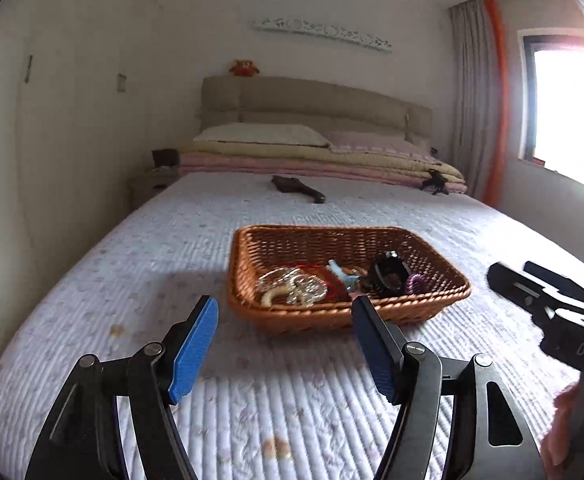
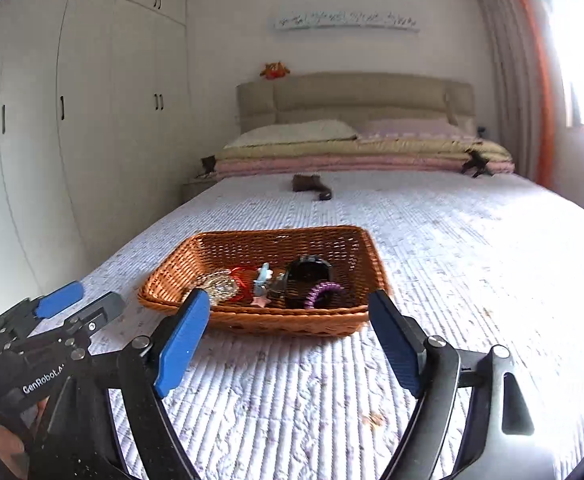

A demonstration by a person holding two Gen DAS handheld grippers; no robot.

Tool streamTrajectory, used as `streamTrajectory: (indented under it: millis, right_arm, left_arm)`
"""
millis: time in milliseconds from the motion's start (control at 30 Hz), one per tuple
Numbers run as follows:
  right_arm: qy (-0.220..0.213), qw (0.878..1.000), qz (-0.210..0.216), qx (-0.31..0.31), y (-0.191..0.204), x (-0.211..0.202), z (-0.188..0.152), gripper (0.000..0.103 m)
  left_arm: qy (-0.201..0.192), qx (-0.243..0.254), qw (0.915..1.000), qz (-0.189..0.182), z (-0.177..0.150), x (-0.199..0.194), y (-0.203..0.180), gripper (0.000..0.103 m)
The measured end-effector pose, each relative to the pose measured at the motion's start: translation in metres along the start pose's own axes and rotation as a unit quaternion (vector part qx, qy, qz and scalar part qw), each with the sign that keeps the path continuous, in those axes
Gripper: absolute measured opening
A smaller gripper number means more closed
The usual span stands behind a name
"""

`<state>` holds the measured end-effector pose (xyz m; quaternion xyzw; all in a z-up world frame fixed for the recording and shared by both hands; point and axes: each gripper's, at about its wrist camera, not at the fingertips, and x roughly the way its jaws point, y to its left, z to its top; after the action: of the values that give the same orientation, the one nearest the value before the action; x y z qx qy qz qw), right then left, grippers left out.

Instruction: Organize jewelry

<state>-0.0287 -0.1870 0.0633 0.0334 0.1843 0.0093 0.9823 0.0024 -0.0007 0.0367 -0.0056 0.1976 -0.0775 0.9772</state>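
Both the left gripper (image 1: 284, 312) and right gripper (image 2: 290, 306) gape wide and empty, the rectangular brown wicker basket (image 1: 443, 292) of jewelry sitting just ahead, long side across, right a bit nearer.

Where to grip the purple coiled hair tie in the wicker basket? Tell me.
Pinch the purple coiled hair tie across its raised near arc, coming from above with the right gripper: it probably lies flat at the wicker basket floor's near right, walls blocking sideways approach.

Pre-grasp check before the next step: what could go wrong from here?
1. The jewelry pile is tangled with a red cord; one pick may drag several pieces.
2. The wicker basket sits on a soft quilt; pressing its rim could tip it.
3. Left gripper and right gripper are close together and may collide.
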Motion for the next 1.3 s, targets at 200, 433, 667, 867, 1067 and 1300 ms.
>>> streamTrajectory:
  millis: [200, 433, 667, 867, 1067, 1300]
  right_arm:
    - [-0.093, 0.992, -0.068, -0.051, 0.011, -0.056, -0.039, 0.1]
    - [-0.081, 0.993, -0.066, -0.051, 0.005, -0.055, -0.058, 0.1]
    - [-0.061, 0.995, -0.066, -0.033, -0.01, -0.049, -0.06, 0.1]
    - [-0.06, 0.995, -0.067, -0.033, -0.009, -0.047, -0.06, 0.102]
    - [-0.061, 0.995, -0.068, -0.032, -0.009, -0.048, -0.06, 0.102]
    - [-0.056, 0.996, -0.068, -0.029, -0.009, -0.048, -0.06, 0.102]
  left_arm:
    - [-0.026, -0.052, 0.9981, 0.021, -0.035, -0.037, 0.014, 0.071]
    - [-0.034, -0.077, 0.9965, 0.0, -0.051, -0.039, 0.025, 0.071]
    - [-0.013, -0.081, 0.9965, 0.015, -0.054, -0.029, 0.024, 0.071]
    - [-0.016, -0.069, 0.9971, 0.03, -0.054, -0.03, 0.019, 0.071]
    - [-0.024, -0.059, 0.9971, 0.043, -0.054, -0.033, 0.014, 0.071]
    - [-0.033, -0.054, 0.9969, 0.047, -0.054, -0.037, 0.011, 0.073]
